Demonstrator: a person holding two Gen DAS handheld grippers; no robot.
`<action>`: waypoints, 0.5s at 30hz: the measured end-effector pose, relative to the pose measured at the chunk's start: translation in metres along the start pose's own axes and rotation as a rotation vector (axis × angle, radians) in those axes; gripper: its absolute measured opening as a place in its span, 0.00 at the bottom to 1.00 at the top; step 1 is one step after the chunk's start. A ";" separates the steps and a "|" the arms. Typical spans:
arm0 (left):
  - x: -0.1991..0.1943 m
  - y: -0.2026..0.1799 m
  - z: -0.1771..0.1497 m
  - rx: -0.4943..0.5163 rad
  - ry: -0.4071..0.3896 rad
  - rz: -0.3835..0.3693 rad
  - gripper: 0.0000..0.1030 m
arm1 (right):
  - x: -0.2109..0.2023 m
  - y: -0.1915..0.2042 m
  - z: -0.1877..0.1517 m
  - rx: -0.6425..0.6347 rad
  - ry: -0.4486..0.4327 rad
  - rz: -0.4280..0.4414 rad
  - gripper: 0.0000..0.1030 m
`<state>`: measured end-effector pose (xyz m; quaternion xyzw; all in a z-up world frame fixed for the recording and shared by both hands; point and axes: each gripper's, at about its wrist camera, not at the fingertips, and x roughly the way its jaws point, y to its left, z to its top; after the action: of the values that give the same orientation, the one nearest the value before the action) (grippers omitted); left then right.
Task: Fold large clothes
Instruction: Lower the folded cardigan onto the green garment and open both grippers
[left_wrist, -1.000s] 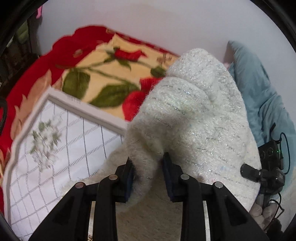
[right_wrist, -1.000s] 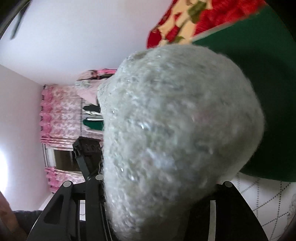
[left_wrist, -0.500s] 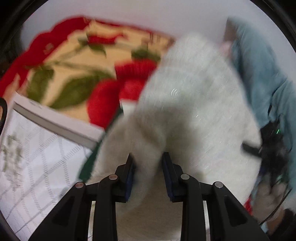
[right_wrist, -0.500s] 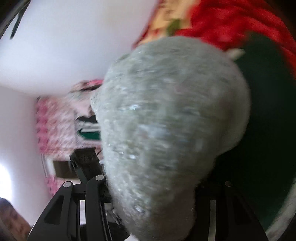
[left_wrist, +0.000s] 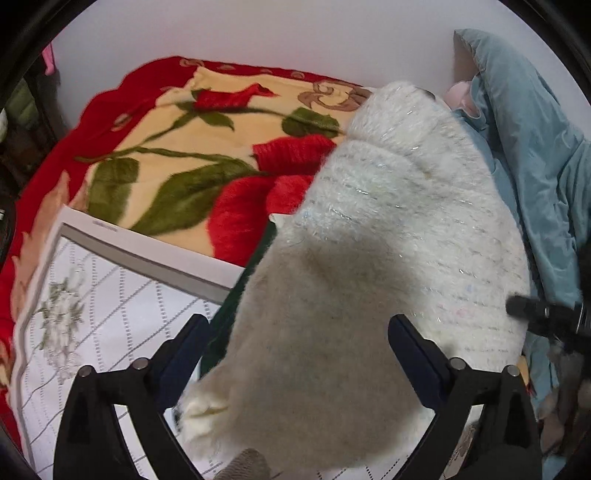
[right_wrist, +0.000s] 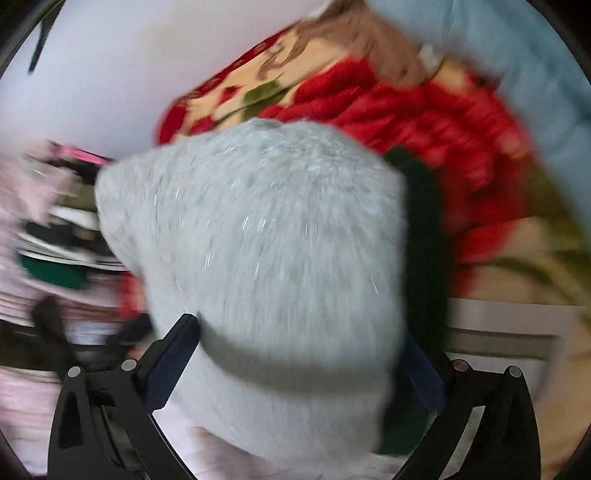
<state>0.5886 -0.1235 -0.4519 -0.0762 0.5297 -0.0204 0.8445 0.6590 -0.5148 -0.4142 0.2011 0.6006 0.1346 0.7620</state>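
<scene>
Jaws of both the left gripper (left_wrist: 295, 354) and right gripper (right_wrist: 295, 354) stand spread around the fuzzy white sweater (left_wrist: 388, 240), seemingly let go to settle over the green garment (left_wrist: 236, 295).

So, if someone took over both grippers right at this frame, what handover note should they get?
Left gripper: fingers spread wide, fuzzy white sweater lying between them, not pinched.
Right gripper: fingers also apart around the same sweater; view blurred.
Sweater is bunched on the bed, over a dark green garment, beside the rose blanket and white quilt.
Done: sweater let go in a rough heap.
Left: smooth and finish the fold.
</scene>
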 end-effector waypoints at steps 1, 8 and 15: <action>-0.005 -0.002 -0.002 0.011 -0.005 0.021 0.96 | -0.004 -0.003 -0.008 -0.008 -0.018 -0.055 1.00; -0.065 -0.015 -0.028 0.090 -0.064 0.116 0.99 | -0.055 0.049 -0.098 -0.083 -0.136 -0.467 1.00; -0.143 -0.015 -0.058 0.123 -0.108 0.121 0.99 | -0.128 0.112 -0.162 -0.059 -0.265 -0.551 1.00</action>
<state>0.4745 -0.1281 -0.3468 0.0072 0.4848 0.0023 0.8746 0.4746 -0.4495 -0.2838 0.0244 0.5237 -0.0870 0.8471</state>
